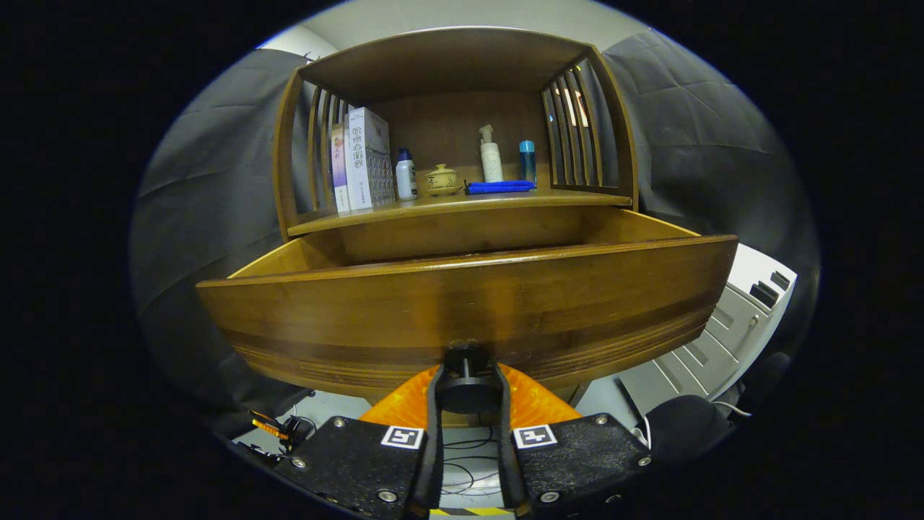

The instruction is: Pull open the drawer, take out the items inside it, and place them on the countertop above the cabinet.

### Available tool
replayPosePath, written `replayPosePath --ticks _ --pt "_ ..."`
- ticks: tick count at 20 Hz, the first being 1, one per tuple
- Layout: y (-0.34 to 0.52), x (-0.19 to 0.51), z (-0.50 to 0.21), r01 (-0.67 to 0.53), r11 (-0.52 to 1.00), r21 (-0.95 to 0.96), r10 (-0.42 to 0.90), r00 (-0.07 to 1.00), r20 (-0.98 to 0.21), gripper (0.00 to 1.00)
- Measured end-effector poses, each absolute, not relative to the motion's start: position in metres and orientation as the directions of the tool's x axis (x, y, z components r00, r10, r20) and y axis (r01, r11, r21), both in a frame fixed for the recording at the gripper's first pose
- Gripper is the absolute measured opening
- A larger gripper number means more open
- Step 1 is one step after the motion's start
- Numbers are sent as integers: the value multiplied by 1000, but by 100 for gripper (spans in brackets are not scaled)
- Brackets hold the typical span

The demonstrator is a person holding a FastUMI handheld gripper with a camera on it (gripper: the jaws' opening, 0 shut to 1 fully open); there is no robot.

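My tongs (468, 375) were pinched tight on the round knob (466, 390) of the open drawer (462, 303). I couldn't see inside it. Books (361, 159) and bottles (491, 155) sat on the wooden countertop (462, 206).

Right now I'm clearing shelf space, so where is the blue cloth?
The blue cloth lies on the countertop above the open drawer, before the white pump bottle and blue-capped bottle.

Wooden countertop (462, 206) above the open drawer (469, 303), carrying books (364, 159), white bottle (406, 175), small pot (442, 180), pump bottle (491, 155), blue cloth (499, 187)
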State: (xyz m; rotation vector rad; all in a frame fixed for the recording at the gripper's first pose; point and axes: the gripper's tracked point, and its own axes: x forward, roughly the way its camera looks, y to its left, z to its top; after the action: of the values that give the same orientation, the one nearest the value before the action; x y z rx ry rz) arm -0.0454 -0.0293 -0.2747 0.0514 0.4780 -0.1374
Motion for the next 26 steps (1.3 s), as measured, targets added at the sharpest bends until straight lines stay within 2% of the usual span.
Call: replayPosePath --ticks 3,7,9,13,19,22,26 --pt "-28 -55 -275 150 988 26 -120 875 -469 31" --pt "-26 -56 -275 122 991 56 -81 876 -476 42" --pt "-22 -58 -262 90 989 118 -31 903 -429 47" --pt "-16 -56 -212 31 984 175 27 947 -320 96" --pt "-25 -32 -149 26 998 62 -8 963 -269 95" --pt "-20 -13 -123 19 998 68 -1 966 -258 95" --pt "-22 16 -107 41 998 38 -28 954 -299 95"
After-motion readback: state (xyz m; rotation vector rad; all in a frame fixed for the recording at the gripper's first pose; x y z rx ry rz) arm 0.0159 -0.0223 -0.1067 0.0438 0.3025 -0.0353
